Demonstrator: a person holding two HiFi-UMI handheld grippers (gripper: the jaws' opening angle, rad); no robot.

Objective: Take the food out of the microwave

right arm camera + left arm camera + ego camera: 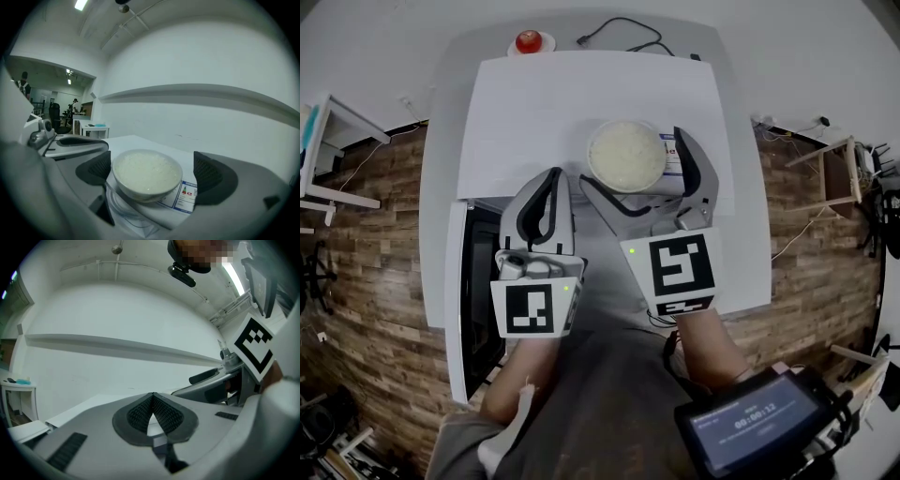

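Note:
A white bowl of rice rests on the microwave's white top, near its front edge and partly over a printed sticker. My right gripper is open, with one jaw on each side of the bowl and a gap showing at both pads. My left gripper is shut on nothing and hovers left of the bowl, over the front of the microwave top. Its ribbed pads meet at the tip.
The microwave door hangs open at the left, beside the dark oven opening. A red apple on a small plate and a black cable lie behind the microwave. A screen device sits at the lower right.

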